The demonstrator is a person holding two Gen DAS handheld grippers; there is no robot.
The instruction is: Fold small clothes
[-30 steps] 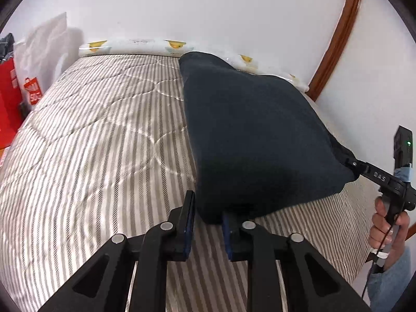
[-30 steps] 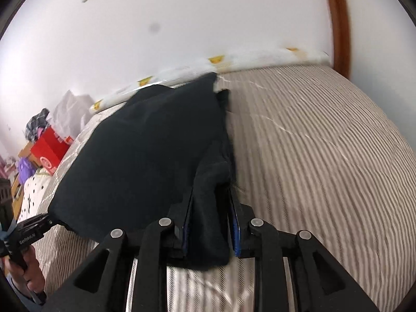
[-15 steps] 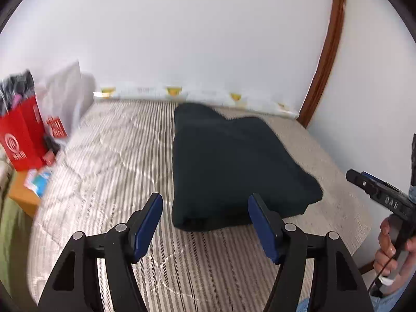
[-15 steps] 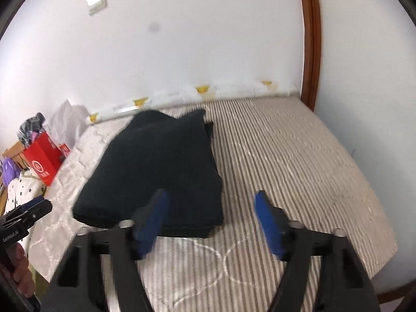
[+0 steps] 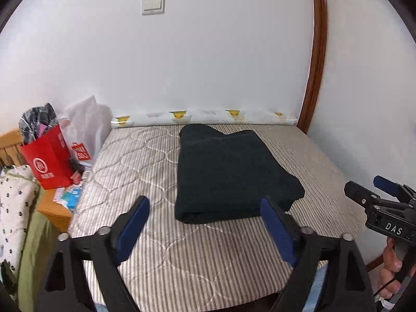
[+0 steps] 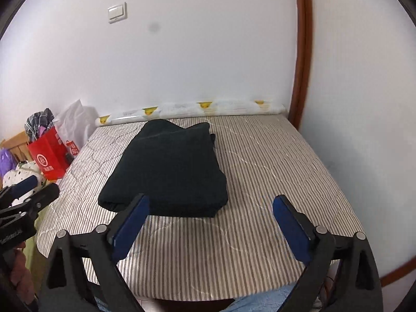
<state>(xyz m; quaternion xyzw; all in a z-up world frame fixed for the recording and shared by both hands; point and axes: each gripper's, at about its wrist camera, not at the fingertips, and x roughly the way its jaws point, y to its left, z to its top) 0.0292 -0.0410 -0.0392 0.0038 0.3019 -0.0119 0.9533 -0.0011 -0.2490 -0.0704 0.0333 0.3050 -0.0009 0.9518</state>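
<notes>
One folded dark garment [image 5: 228, 174] on mattress [image 5: 145, 156], two hand-held grippers — left [image 5: 205, 223], right [image 6: 210, 221] — opening, empty.

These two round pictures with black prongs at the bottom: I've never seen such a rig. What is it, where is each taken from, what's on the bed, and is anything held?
A person holds a pair of hand-operated tongs in each hand; no robot is involved. Each tool carries a fisheye camera looking along its two blue-padded fingers. One picture is from the left tongs, with the right tool at its right edge; the other is from the right tongs. On the striped mattress lies one folded dark garment. A red bag stands beside the bed. Nothing is held: both tongs are opening, with nothing between their pads, clear of the garment.
</notes>
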